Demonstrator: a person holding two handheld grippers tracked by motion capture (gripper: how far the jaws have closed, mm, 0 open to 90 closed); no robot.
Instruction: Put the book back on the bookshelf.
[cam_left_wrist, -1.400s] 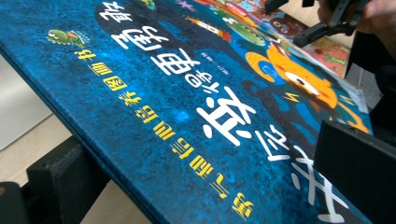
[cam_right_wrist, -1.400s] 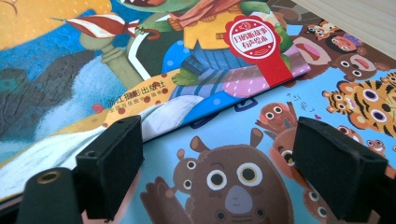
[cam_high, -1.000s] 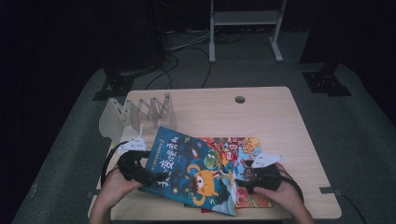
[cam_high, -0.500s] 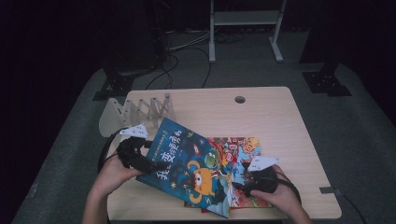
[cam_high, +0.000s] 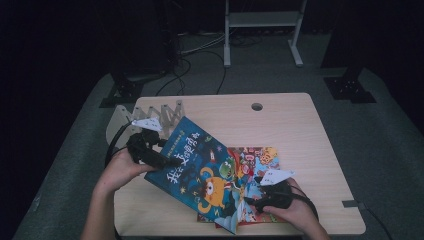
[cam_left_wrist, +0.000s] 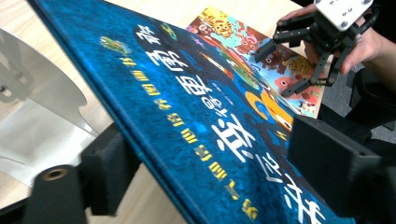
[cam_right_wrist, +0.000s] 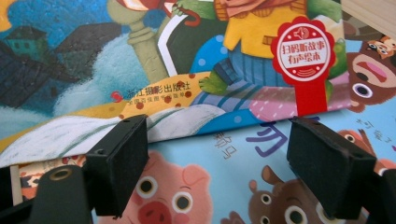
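I count two picture books on the table (cam_high: 310, 150). The blue book (cam_high: 210, 175) lies on top, tilted, its spine edge raised at my left gripper (cam_high: 167, 161) and its far corner down by my right gripper (cam_high: 255, 199). The second book (cam_high: 260, 159) lies flat under it and shows beyond the blue one's lower edge, with pigs and other cartoon animals on its cover.

My left gripper has the blue book's (cam_left_wrist: 196, 116) spine edge between its jaws, one jaw under the cover and one over it. The jaws have just been closing, and they now stand about the book's thickness apart; I cannot tell for sure whether both pads press on it. Beside this gripper stands one pale fold-out rack (cam_high: 150, 116).

My right gripper (cam_right_wrist: 217, 163) stands partly open over the second book (cam_right_wrist: 224, 186), with the blue book's lower edge just ahead of the jaws. The jaws have just been closing, with nothing gripped between them.

Writing: large white Chinese characters run along the blue cover, hard to read at this angle. Near its lower edge is a publisher's line, 浙江摄影出版社, and one red rosette sticker (cam_right_wrist: 306, 49) reading 扫码听故事 有声绘本.
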